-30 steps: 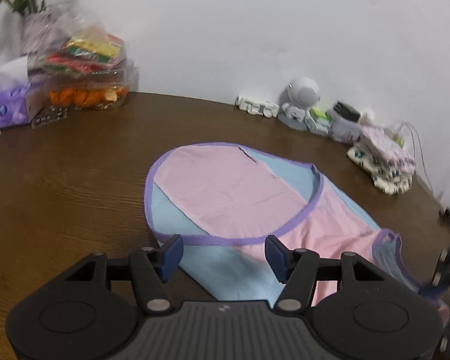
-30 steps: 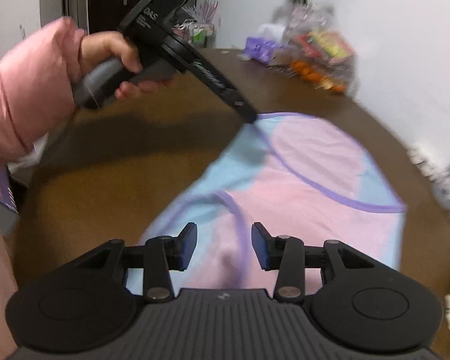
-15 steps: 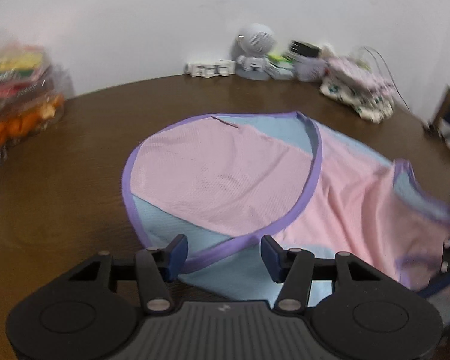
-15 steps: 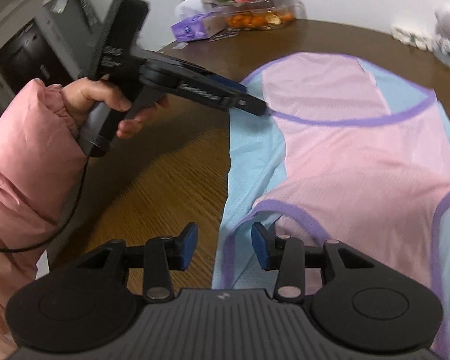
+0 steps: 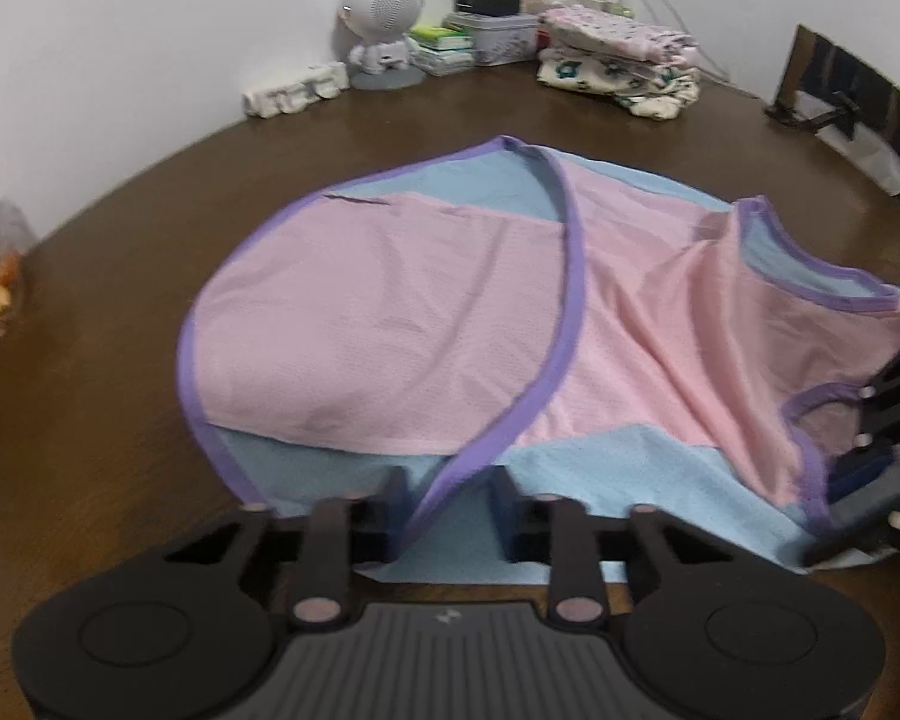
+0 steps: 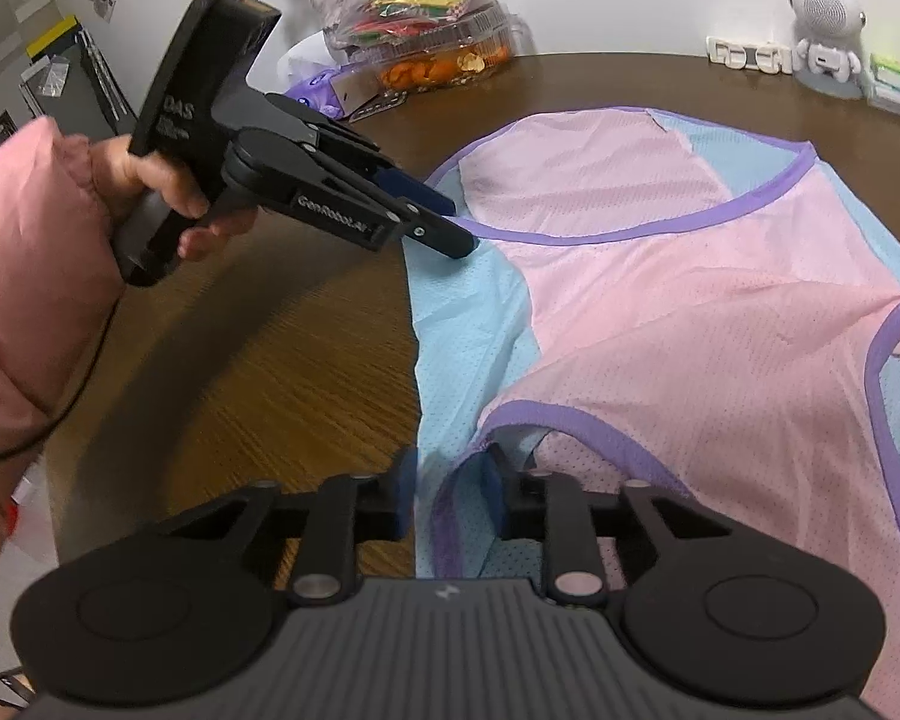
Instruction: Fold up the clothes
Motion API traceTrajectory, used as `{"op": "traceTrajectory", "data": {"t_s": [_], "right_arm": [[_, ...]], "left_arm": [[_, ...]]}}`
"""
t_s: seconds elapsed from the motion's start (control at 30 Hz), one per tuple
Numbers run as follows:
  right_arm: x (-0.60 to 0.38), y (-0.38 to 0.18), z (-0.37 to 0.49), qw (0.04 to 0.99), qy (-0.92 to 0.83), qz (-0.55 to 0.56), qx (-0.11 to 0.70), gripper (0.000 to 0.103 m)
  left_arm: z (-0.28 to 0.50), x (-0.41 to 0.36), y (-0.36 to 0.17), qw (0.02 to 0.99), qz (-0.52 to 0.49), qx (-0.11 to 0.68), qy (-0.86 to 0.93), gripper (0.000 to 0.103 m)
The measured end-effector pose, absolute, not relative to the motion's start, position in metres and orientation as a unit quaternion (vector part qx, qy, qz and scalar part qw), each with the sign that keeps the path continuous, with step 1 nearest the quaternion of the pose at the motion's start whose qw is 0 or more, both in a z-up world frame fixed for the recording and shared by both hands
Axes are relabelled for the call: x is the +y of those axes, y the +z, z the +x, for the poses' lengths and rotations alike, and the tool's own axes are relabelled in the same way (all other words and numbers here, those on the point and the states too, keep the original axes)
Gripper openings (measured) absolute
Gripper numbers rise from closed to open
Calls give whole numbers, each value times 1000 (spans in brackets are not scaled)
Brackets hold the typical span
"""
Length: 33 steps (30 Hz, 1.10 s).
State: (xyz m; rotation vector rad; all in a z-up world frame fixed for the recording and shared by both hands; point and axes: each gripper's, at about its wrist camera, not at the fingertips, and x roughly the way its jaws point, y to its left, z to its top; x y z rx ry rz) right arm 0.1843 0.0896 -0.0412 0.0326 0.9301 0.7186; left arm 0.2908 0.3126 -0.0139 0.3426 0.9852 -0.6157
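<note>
While the pink-and-blue vest (image 5: 390,312) lies on the surface (image 5: 90,360), your left tongs (image 5: 447,510) and right tongs (image 6: 447,495), just closing, seemingly pinch its purple-trimmed edge.

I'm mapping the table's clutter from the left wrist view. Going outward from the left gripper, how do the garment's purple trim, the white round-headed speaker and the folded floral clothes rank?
1. Purple trim of the garment, running between the left gripper fingers.
2. White round-headed speaker, far edge by the wall, left of centre.
3. Folded floral clothes, far right; about as far as the speaker, too close to call.
</note>
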Motion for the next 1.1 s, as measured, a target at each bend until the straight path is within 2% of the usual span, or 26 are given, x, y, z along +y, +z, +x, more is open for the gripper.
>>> {"op": "traceTrajectory", "data": {"t_s": [0.03,0.1,0.3,0.47,0.8,0.87,0.93,0.97,1.03,1.1], "right_arm": [[89,-42,185,832,338,18,440,9],[86,-44,187,830,338,26,443,2],[68,-37,182,821,365,70,434,2],[59,-29,168,813,402,64,416,2],[54,-48,174,776,421,80,463,2],[56,-51,176,771,418,84,473,3],[56,-53,176,769,413,84,481,9],[54,-53,176,768,414,87,480,11],[47,-46,173,775,416,88,467,31],[34,-34,171,787,420,87,444,36]], "left_arm": [[291,315,-14,821,153,465,-293,3],[291,319,-14,820,134,468,-301,1],[284,332,-6,831,114,452,-305,1],[279,346,4,838,105,447,-294,1],[271,351,-8,827,126,474,-276,3],[271,350,-8,829,129,473,-269,10],[269,349,-5,836,132,468,-256,31],[267,348,-2,841,132,461,-252,36],[262,350,6,855,123,441,-244,47],[254,353,17,873,105,416,-233,51]]}}
